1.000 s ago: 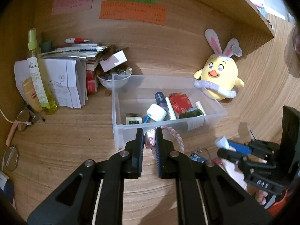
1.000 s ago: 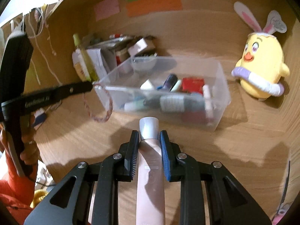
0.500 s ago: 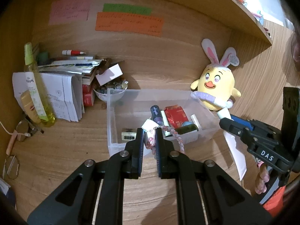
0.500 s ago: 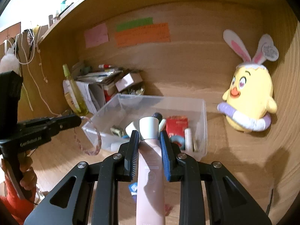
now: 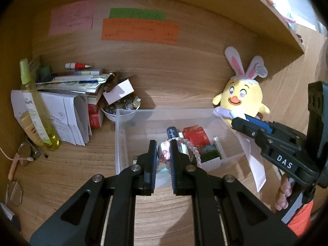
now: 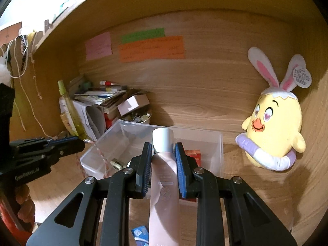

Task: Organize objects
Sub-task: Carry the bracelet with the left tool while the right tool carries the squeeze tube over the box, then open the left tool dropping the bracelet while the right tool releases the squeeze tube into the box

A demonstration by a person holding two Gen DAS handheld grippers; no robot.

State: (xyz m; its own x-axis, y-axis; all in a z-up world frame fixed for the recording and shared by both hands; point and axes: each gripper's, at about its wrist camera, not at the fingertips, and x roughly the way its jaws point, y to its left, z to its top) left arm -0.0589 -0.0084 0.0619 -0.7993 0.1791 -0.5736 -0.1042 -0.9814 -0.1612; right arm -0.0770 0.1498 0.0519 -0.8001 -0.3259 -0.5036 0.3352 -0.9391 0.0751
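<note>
In the left wrist view, the left gripper (image 5: pixel 163 153) is nearly closed and pinches a small pink charm (image 5: pixel 164 151). A braided cord (image 5: pixel 191 146) joins the charm and curves off to the right. The charm is held up over the near edge of a clear bin (image 5: pixel 121 143). The bin sits on a wooden desk (image 5: pixel 71 170). Inside the bin are a dark tube (image 5: pixel 171 132), a red pack (image 5: pixel 194 133) and some other small things. To the right, the right gripper (image 5: pixel 244 124) holds a pale pink tube (image 5: pixel 254 162) over the right end of the bin. A yellow chick toy (image 5: pixel 240 100) sits far right, just behind the bin. At far left stand a yellow bottle (image 5: pixel 37 110) and a pile of papers (image 5: pixel 67 94). A small bowl (image 5: pixel 121 110) sits just behind the bin's far left corner.

In the right wrist view, the right gripper (image 6: pixel 163 151) squeezes the tube (image 6: pixel 164 184) from both sides. The tube's white cap (image 6: pixel 163 139) sticks out past the tips, up over the bin (image 6: pixel 221 153). The left gripper (image 6: pixel 79 142) comes in from the left, and the cord (image 6: pixel 101 155) hangs from it down over the bin's left corner. The chick toy (image 6: pixel 274 127) leans at the right, beside the bin. Pink, green and orange notes (image 6: pixel 151 48) are stuck on the back wall.
</note>
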